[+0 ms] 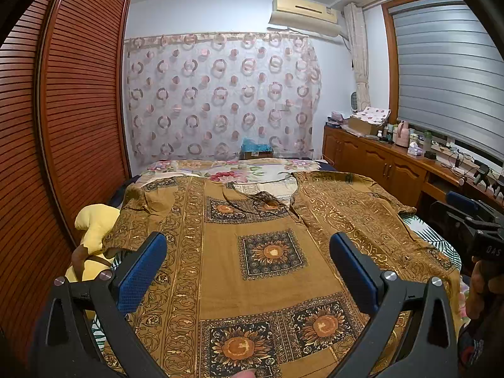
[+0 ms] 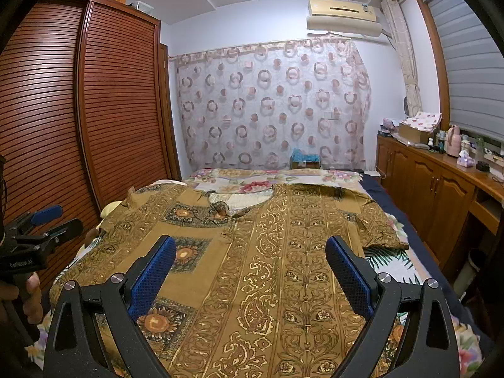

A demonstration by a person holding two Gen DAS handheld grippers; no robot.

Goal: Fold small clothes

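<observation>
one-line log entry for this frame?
stage: pre-grasp | left claw: open, above shirt | right claw: open, above shirt | shirt: spread flat, unfolded, on bed

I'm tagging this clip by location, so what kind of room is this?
Most likely a home bedroom: a patterned brown garment lies spread on a bed, beside a slatted wooden wardrobe, with a wall air conditioner above.

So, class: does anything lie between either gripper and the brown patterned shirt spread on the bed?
Nothing visible does. The left gripper and right gripper are both open above the brown patterned shirt, with no object on it.
</observation>
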